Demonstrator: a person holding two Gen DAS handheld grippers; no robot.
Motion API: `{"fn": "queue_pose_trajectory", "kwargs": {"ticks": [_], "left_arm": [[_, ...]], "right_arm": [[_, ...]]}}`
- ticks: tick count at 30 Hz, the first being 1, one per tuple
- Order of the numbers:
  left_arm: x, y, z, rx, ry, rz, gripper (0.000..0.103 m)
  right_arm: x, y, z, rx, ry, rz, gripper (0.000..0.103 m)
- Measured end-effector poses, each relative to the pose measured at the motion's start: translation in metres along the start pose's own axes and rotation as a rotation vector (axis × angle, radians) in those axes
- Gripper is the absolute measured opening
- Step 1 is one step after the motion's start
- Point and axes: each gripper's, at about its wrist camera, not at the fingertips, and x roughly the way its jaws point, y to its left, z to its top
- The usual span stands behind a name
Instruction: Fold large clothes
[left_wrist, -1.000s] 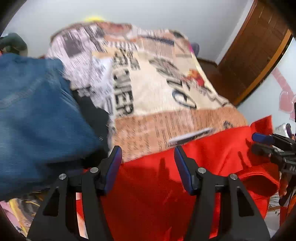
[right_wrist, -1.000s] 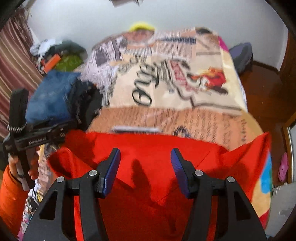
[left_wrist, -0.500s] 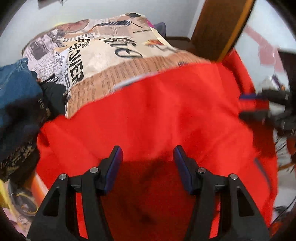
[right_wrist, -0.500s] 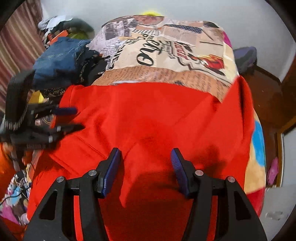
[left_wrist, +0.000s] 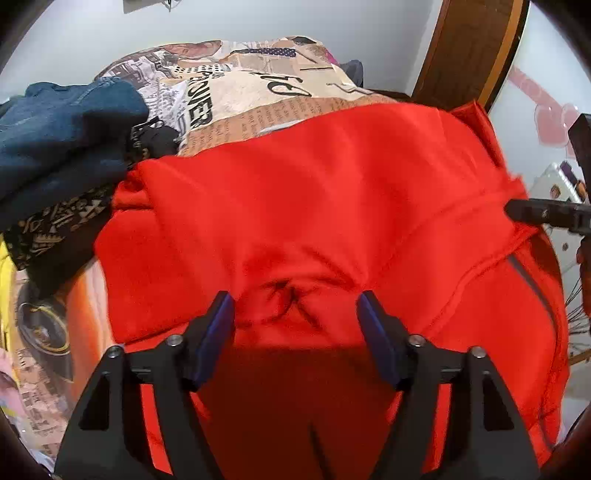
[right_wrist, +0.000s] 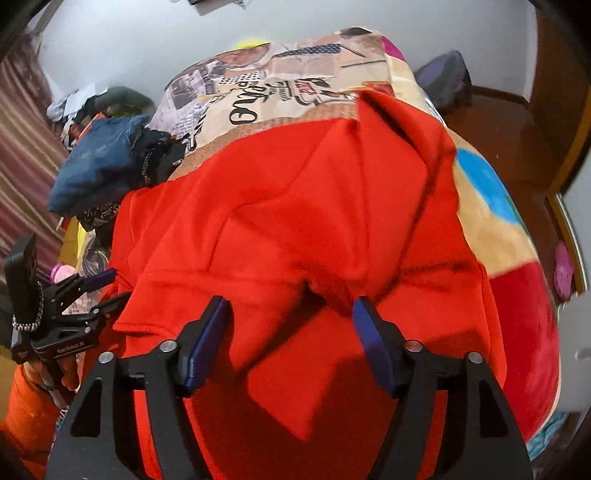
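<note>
Left gripper (left_wrist: 293, 308) sits low over the red garment (left_wrist: 314, 206), blue pads spread wide, bunched red cloth puckered between them but not pinched. Right gripper (right_wrist: 290, 314) matches it: pads wide apart, a folded red flap rising up between them, nothing clamped. In the right wrist view the left gripper (right_wrist: 107, 284) shows at 9 o'clock, its tips parted at the garment's left edge; whether they touch the cloth is hard to tell. In the left wrist view the right gripper (left_wrist: 543, 214) pokes in at 3 o'clock against the garment's right side, its tips hidden.

Out from there, the red garment lies spread across the bed, covering most of the newspaper-print bedspread (left_wrist: 251, 92), which stays bare toward 12 o'clock. One red corner stands up in a peak at 1 o'clock in the right wrist view. Blue jeans (left_wrist: 62, 125) are heaped at 10 o'clock, with a black patterned garment (left_wrist: 55, 225) beside them, touching the red cloth's left edge. A brown wooden door (left_wrist: 465, 48) stands at 1 o'clock.
</note>
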Motion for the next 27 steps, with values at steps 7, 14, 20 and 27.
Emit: {"fn": "queue_pose_trajectory", "kwargs": {"ticks": [7,14,20,27], "left_arm": [[-0.023,0.035,-0.006,-0.085,0.018,0.013,0.078],[-0.052,0.098,0.019,-0.278,-0.083,0.098,0.087],[-0.033,0.128,0.041,-0.404,-0.102,0.088,0.094],[0.037,0.152,0.039,-0.565,-0.021,-0.054,0.094]], "right_arm": [[-0.014,-0.009,0.002,0.051,0.014,0.004,0.072],[-0.039,-0.013,0.025,0.070,-0.103,-0.032,0.072],[-0.043,-0.039,0.048,0.184,-0.180,-0.036,0.072],[0.005,-0.066,0.062,0.277,-0.093,-0.037,0.072]]}}
